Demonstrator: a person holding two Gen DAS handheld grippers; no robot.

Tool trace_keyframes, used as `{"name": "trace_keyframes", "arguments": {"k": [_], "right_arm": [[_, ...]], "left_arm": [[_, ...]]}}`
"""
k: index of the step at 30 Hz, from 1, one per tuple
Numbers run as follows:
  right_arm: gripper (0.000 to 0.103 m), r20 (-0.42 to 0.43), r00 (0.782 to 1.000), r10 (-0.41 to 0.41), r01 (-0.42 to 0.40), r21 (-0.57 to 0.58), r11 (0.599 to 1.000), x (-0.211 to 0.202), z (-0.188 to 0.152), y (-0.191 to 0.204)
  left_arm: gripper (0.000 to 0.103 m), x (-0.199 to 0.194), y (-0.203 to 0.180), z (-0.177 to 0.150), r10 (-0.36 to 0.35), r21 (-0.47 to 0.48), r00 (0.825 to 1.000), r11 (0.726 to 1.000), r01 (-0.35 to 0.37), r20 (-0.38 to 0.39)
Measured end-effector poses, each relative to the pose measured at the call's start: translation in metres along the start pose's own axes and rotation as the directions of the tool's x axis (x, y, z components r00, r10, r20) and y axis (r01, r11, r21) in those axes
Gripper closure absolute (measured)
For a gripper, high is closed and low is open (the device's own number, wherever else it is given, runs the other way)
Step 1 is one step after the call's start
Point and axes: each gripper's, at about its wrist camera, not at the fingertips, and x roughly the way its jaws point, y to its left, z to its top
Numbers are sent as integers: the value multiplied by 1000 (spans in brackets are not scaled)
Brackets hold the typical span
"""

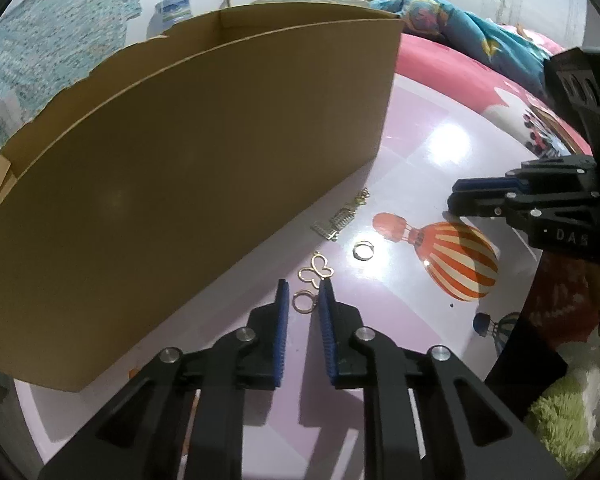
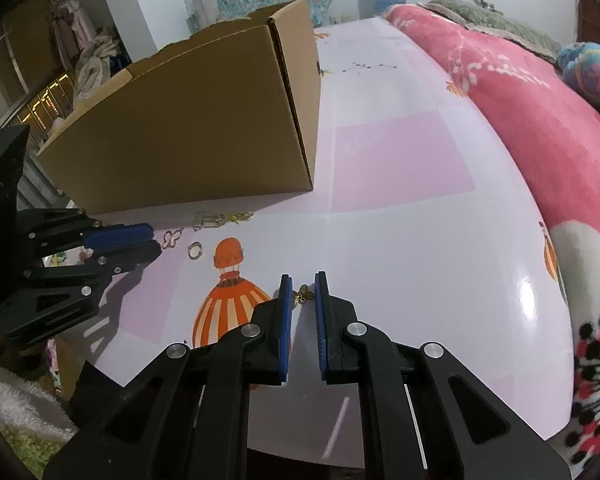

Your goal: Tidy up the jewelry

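Gold jewelry lies on the pink balloon-print table (image 1: 420, 152) beside a brown cardboard box (image 1: 188, 152). My left gripper (image 1: 305, 285) is open, its fingers on either side of a small gold ring (image 1: 302, 302), with a gold butterfly earring (image 1: 318, 270) just ahead. A gold hoop (image 1: 363, 250) and a comb-shaped piece with chain (image 1: 338, 222) lie farther on. My right gripper (image 2: 303, 278) is open around a small bronze flower charm (image 2: 303, 295). The box (image 2: 204, 128), butterfly (image 2: 173, 238), hoop (image 2: 195, 250) and left gripper (image 2: 148, 242) show in the right wrist view.
A pink floral blanket (image 2: 540, 128) and a blue patterned quilt (image 1: 460, 28) border the table's far side. A green fluffy cloth (image 1: 572, 408) lies at the near edge. Shelves with clothes (image 2: 60, 80) stand behind the box.
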Motion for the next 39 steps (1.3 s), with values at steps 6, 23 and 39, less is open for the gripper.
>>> {"name": "trace_keyframes", "arguments": {"k": [6, 23, 39], "right_arm": [[94, 6, 1000, 11, -11, 1, 1000, -4, -3, 3], [94, 87, 996, 27, -24, -34, 999, -40, 9, 14], [94, 234, 962, 144, -116, -132, 985, -24, 129, 43]], "left_arm": [[92, -2, -2, -1, -4, 6, 1000, 1000, 4, 3], [92, -52, 0, 5, 13, -31, 994, 999, -9, 104], [92, -67, 68, 83, 32, -174, 973, 985, 8, 230]]}}
